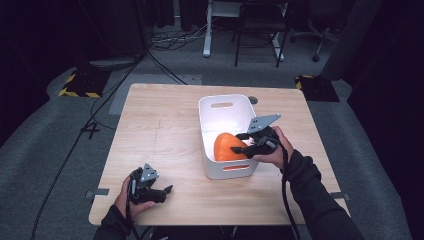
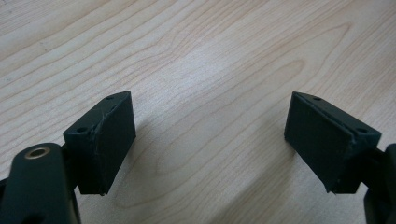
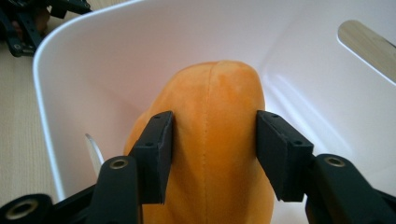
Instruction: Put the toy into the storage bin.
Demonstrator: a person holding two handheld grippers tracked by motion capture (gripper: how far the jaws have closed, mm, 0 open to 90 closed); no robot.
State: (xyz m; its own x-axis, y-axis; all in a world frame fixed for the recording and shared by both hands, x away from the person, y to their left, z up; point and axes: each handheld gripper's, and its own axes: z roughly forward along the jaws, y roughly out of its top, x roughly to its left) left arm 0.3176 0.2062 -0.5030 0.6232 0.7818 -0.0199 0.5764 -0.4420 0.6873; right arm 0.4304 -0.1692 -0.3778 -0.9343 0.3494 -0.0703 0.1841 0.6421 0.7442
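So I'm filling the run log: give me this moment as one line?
right gripper: jaws astride orange plush, grip unclear | plush: inside white bin | left gripper: open, empty, over table

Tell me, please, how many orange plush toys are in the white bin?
1. The orange plush toy sits in the near part of the white bin, between the right gripper pads. More may lie hidden beneath it.

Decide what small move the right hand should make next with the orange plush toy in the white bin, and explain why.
Probably open the right tongs a little wider, then lift them straight up out of the white bin. The orange plush toy already sits inside the bin, and both pads lie along its sides with little or no squeeze showing, so it looks nearly released. The left tongs rest open over the table.
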